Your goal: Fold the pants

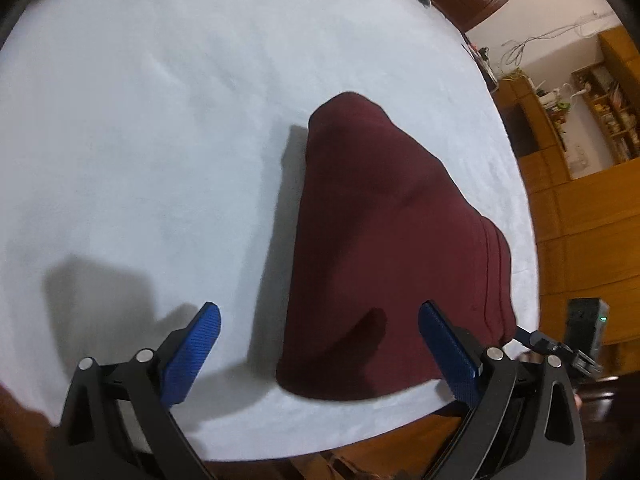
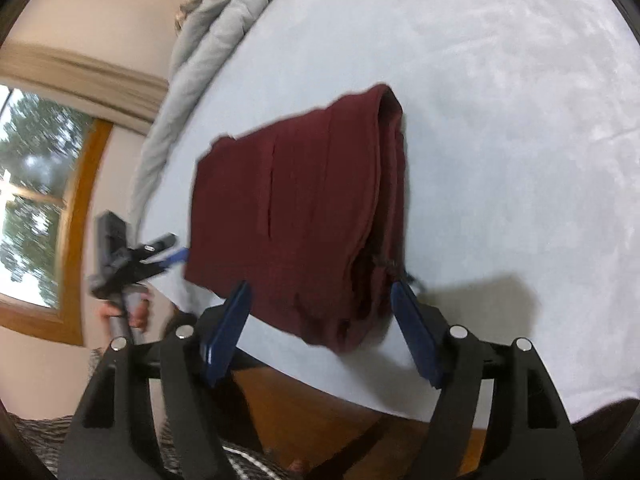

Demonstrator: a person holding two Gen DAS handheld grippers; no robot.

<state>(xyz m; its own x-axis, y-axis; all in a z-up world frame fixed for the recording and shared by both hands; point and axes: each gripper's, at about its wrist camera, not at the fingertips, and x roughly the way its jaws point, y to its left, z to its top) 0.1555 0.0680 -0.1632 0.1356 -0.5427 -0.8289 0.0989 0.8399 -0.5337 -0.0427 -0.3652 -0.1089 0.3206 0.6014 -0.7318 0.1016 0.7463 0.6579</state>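
1. Left gripper (image 1: pixel 319 322): jaws spread wide, holding nothing; blue pads (image 1: pixel 192 354) hover above the near edge of the bed (image 1: pixel 140 140).
2. Pants (image 1: pixel 380 248): maroon, folded into a compact stack, lying on the pale sheet near the bed's near edge.
3. Right gripper (image 2: pixel 321 300): jaws spread wide and empty, straddling the near end of the folded pants (image 2: pixel 304 208) without gripping them.
4. Grey duvet (image 2: pixel 224 28): bunched at the far left.

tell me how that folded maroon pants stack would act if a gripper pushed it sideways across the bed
The pants look soft and layered, so they would likely bunch or shear apart rather than slide whole. The fuzzy sheet probably adds drag. Lifted by one edge, the layers would likely droop open.
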